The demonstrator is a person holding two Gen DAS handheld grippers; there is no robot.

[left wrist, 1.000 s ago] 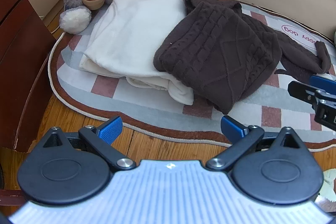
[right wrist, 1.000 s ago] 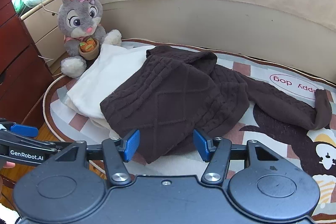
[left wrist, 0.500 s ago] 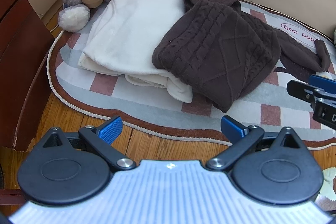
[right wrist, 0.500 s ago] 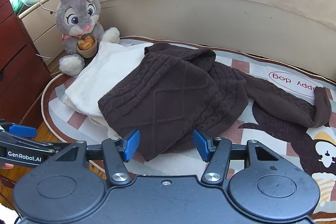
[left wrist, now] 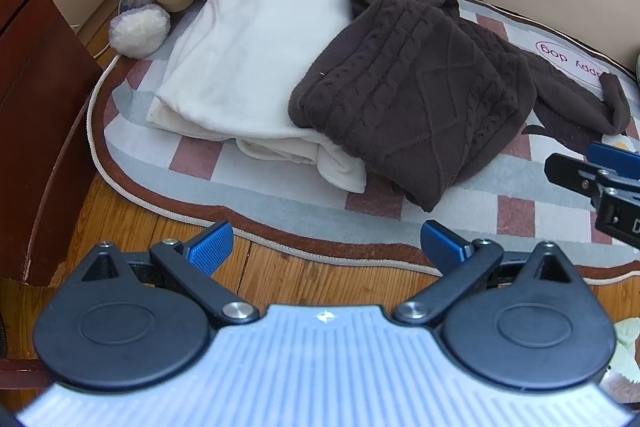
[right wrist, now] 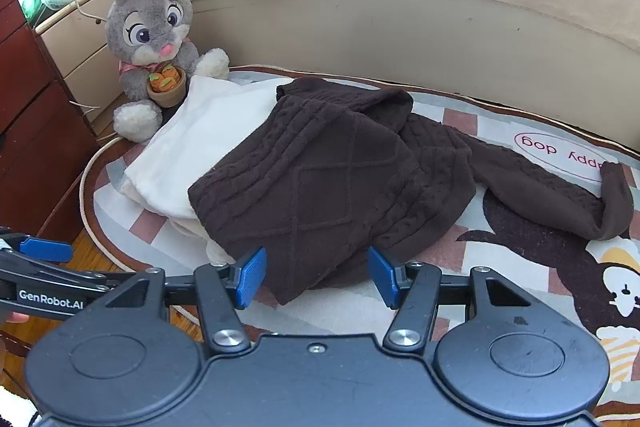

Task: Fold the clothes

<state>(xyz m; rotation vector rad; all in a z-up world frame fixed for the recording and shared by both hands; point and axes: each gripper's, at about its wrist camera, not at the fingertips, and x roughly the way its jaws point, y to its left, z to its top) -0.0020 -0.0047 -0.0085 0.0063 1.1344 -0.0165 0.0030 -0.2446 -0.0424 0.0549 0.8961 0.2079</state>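
Garments, count: two, both on the rug [left wrist: 280, 203].
Brown cable-knit sweater [right wrist: 320, 183]: one; lay folded over on itself in a thick bundle near the middle of the rug, its left edge overlapping the white garment. One sleeve [right wrist: 560, 191] trailed off to the right, cuff turned up just below the oval "happy dog" label [right wrist: 560, 157].
White folded garment [left wrist: 248, 67]: one; lay in several soft layers left of the sweater, partly under it, its far corner touching the plush rabbit.
Plush rabbit [right wrist: 152, 39]: one; grey with pink ears, sat upright at the rug's far left corner, a paper tag on one ear, a small pot of carrots [right wrist: 167, 87] in its lap.
Rug: one; checked, brown-bordered, cartoon dog printed at right, laid on wooden floorboards [left wrist: 160, 227].
Dark red wooden cabinet [left wrist: 36, 107]: one, along the left edge of both views.
Cream bed base [right wrist: 400, 35]: one, curving behind the rug.
Left gripper [left wrist: 326, 247]: jaws spread wide, nothing between the two blue pads; hung over bare floor at the rug's near edge, apart from both garments.
Right gripper [right wrist: 316, 277]: jaws spread wide, empty; the sweater's near corner showed between the pads, whether they touched it I could not tell.
Grippers, count: two; each showed at the edge of the other's view.
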